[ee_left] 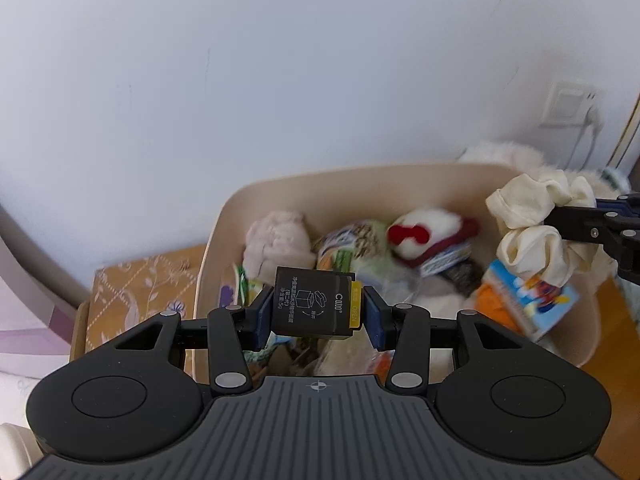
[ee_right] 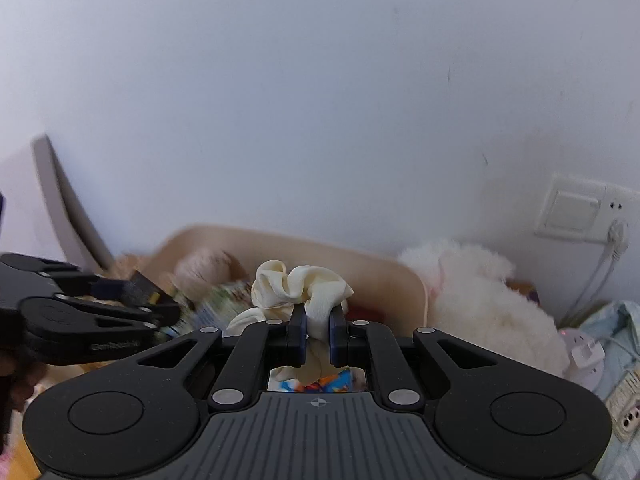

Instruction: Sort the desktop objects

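With both loads over the beige bin point(ee_left: 224, 216), drop step: left tool point(ee_left: 318, 312) clamps black box point(ee_left: 312, 304), right tool point(ee_right: 318, 330) pinches cream scrunchie point(ee_right: 296, 284); next, release inside.

A white wall point(ee_right: 320, 100) fills the upper frame. At the right, a wall switch point(ee_right: 570, 210) with a plugged cable point(ee_right: 600, 264), and a white power strip point(ee_right: 586, 354) below.

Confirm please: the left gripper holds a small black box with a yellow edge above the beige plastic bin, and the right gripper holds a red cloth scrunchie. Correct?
One detail is wrong. The cloth scrunchie in the right gripper is cream, not red, as the right wrist view shows. The left gripper does hold the small black box above the beige plastic bin.
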`<state>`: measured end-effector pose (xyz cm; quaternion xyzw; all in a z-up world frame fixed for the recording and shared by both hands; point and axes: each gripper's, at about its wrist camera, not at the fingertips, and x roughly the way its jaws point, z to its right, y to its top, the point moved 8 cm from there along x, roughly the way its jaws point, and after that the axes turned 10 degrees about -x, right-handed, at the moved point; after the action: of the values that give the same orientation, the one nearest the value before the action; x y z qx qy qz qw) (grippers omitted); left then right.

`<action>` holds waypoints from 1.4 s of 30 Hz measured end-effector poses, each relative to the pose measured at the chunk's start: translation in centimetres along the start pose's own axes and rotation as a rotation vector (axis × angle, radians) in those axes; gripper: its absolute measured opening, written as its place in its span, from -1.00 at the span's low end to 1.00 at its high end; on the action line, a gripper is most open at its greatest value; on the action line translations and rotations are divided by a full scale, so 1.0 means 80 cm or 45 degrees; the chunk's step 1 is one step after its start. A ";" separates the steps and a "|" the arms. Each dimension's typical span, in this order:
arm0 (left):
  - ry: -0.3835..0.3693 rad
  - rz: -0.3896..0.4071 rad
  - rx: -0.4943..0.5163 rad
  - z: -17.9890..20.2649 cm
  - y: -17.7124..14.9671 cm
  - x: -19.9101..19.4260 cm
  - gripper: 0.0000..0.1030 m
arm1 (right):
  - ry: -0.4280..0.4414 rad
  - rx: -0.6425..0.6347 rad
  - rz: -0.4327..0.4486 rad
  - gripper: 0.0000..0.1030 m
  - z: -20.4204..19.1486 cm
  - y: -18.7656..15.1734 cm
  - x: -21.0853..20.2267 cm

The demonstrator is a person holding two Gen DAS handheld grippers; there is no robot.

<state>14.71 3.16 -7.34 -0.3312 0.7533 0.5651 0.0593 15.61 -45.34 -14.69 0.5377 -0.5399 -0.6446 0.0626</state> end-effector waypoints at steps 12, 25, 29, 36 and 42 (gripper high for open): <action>0.001 -0.092 -0.022 -0.006 -0.017 0.030 -0.08 | -0.026 -0.005 -0.134 -0.39 -0.016 -0.026 0.045; -0.049 -0.060 0.022 -0.002 -0.028 0.006 0.43 | -0.046 0.059 -0.081 0.63 -0.021 -0.034 0.002; -0.040 -0.053 0.042 -0.006 -0.036 -0.009 0.43 | -0.070 0.048 -0.074 0.69 -0.025 -0.040 -0.019; -0.048 -0.050 0.038 -0.009 -0.053 -0.044 0.42 | -0.090 0.078 -0.073 0.79 -0.033 -0.055 -0.062; -0.085 -0.037 0.050 -0.013 -0.069 -0.086 0.43 | -0.090 0.071 -0.058 0.84 -0.048 -0.067 -0.101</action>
<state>23.47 4.44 -8.23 -0.3219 0.7570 0.5599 0.0991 24.56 -40.21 -13.13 0.5282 -0.5471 -0.6492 0.0139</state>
